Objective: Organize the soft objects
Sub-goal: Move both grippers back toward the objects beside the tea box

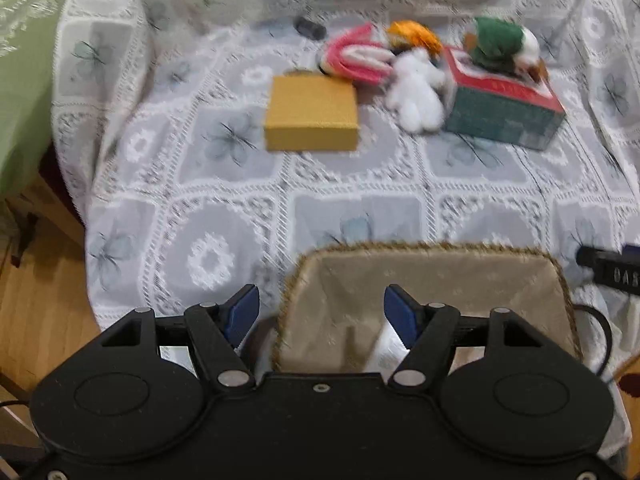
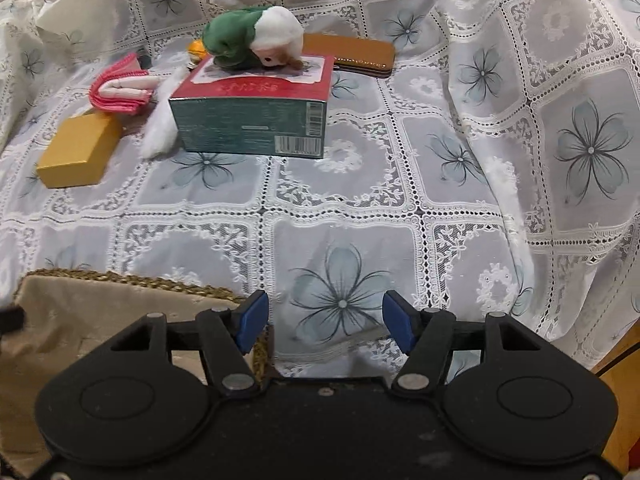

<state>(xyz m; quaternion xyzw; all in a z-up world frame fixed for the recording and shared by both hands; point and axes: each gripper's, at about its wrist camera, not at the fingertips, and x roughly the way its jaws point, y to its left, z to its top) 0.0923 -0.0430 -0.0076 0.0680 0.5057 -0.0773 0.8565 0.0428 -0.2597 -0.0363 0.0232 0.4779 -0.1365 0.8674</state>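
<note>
A green and white plush toy (image 2: 252,38) lies on top of a red and green box (image 2: 252,116); it also shows in the left wrist view (image 1: 504,44). A white fluffy toy (image 1: 416,92) lies left of the box, a folded pink cloth (image 1: 356,60) behind it, an orange soft item (image 1: 414,34) farther back. A beige fabric basket (image 1: 420,308) with a woven rim sits at the near edge. My left gripper (image 1: 320,312) is open and empty over the basket. My right gripper (image 2: 324,324) is open and empty over the lace cloth, right of the basket (image 2: 100,312).
A yellow box (image 1: 312,114) lies on the lace-covered surface (image 2: 400,200). A brown wallet (image 2: 352,54) lies behind the red and green box. A small dark object (image 1: 310,28) sits at the back. Wooden floor (image 1: 36,300) shows at the left.
</note>
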